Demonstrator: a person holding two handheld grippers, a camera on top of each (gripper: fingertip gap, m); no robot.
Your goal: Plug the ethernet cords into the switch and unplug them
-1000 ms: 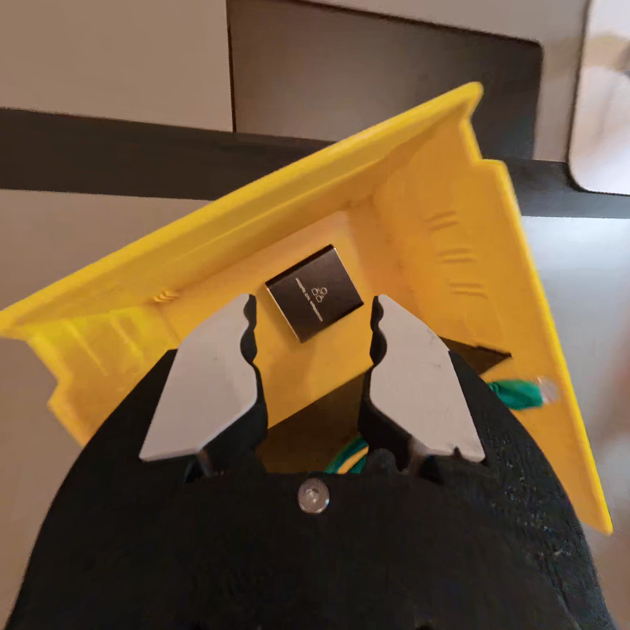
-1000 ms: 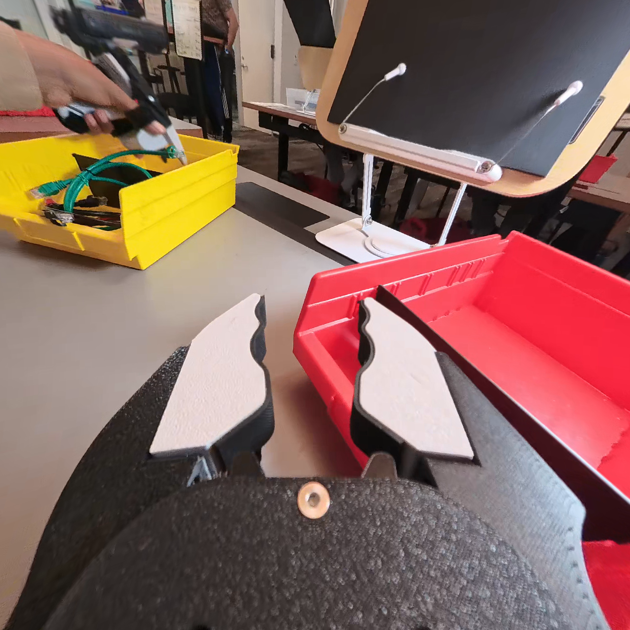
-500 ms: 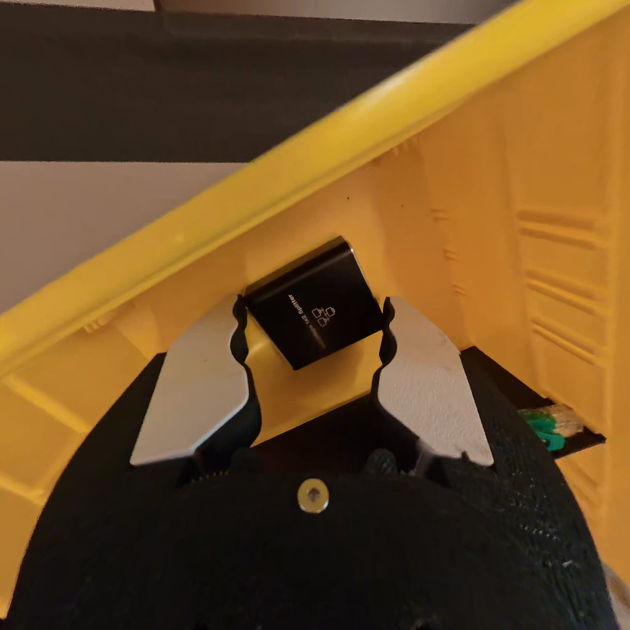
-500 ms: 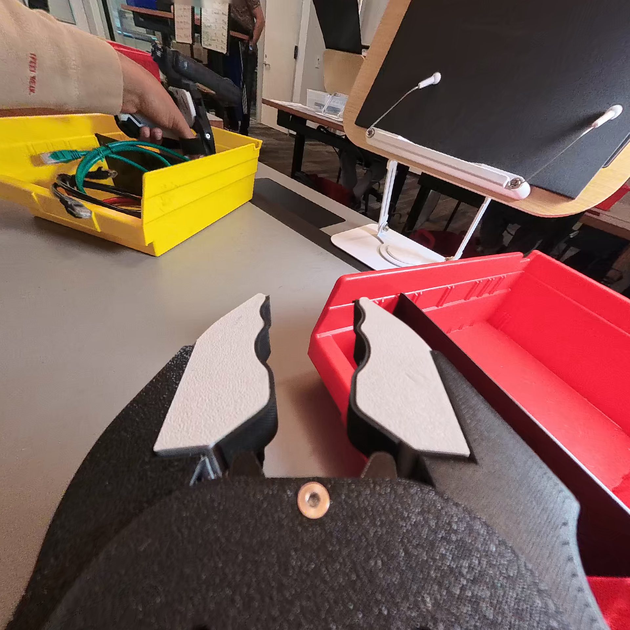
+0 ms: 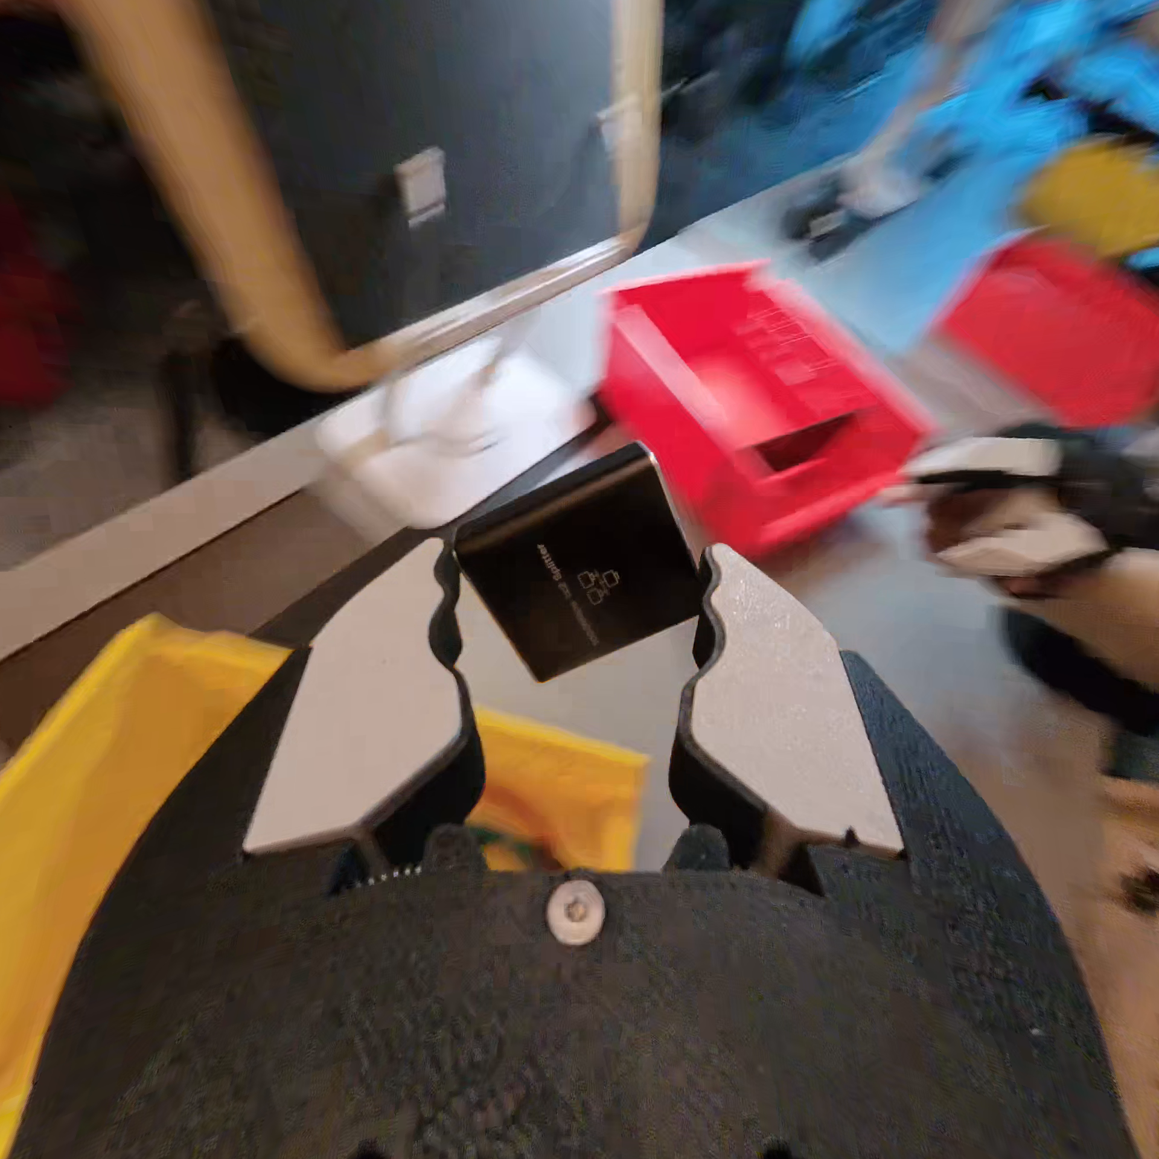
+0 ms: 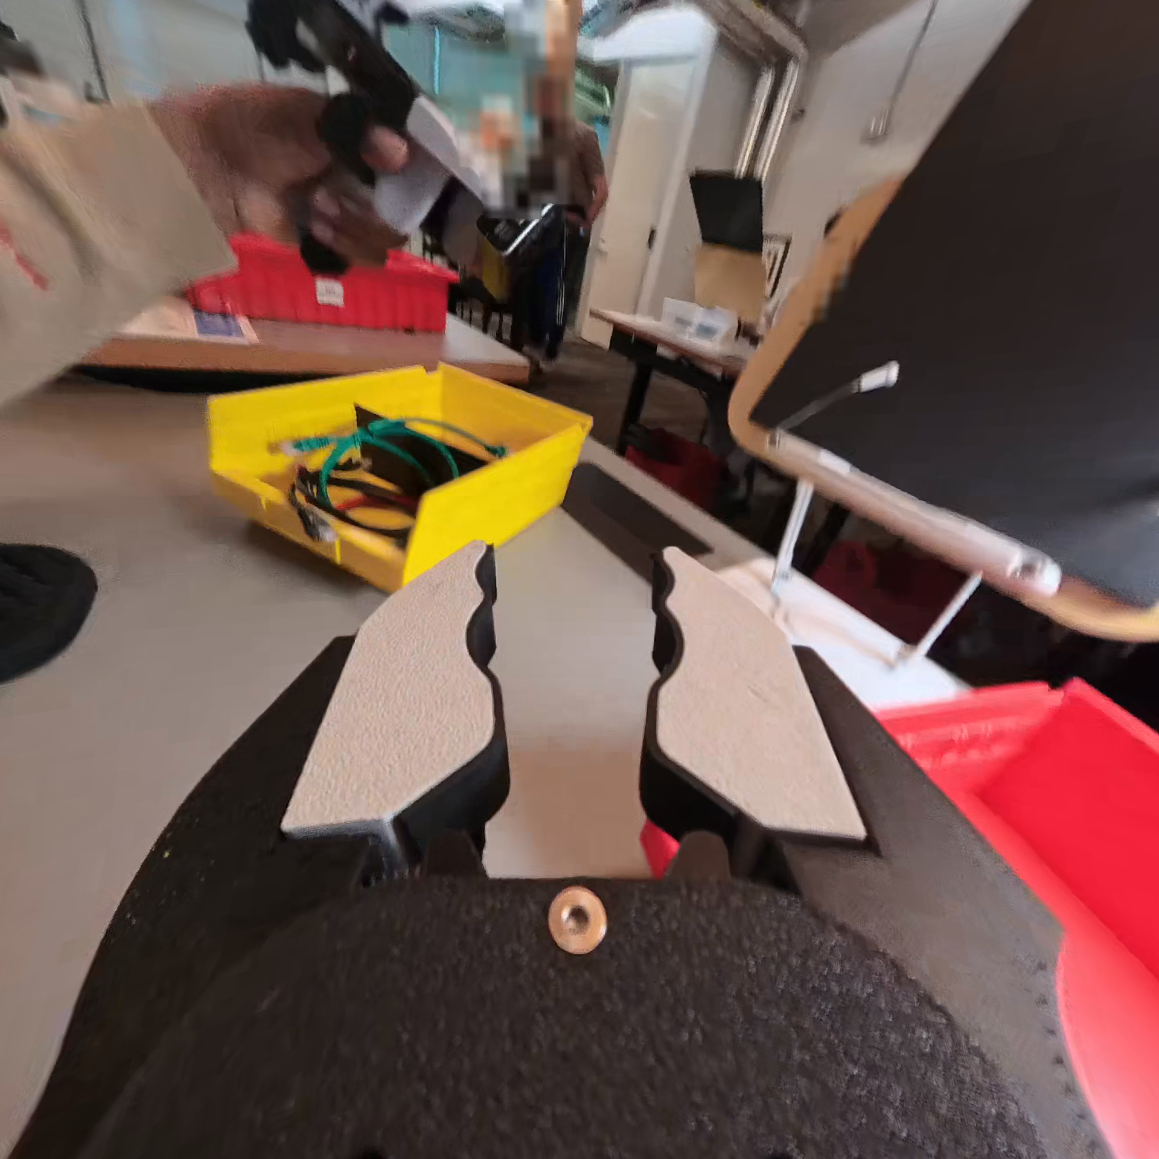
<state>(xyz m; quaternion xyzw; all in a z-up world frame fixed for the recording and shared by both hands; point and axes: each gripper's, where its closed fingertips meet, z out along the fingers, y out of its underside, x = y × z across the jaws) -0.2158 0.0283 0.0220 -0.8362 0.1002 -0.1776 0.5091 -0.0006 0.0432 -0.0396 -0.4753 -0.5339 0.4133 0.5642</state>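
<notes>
My left gripper (image 5: 577,553) is shut on a small black switch box (image 5: 583,583), held by its two sides at the fingertips, in the air above the grey table. The yellow bin (image 5: 94,721) lies below and behind it. In the right wrist view the yellow bin (image 6: 489,502) holds a green ethernet cord (image 6: 389,448) and black cords (image 6: 351,502). My right gripper (image 6: 572,558) is open and empty, low over the table, pointing between the two bins. The left gripper (image 6: 426,169) shows blurred high above the yellow bin in that view.
A red bin (image 6: 1035,784) sits at the right, also in the left wrist view (image 5: 752,401). A tilted black board with a wooden rim (image 6: 1003,282) stands on a white base (image 6: 815,627) behind. A second red bin (image 6: 326,295) is on a far table.
The left gripper closed on the switch box in the yellow bin and lifted it out, swinging toward the red bin. The right gripper turned left toward the yellow bin and opened a little wider.
</notes>
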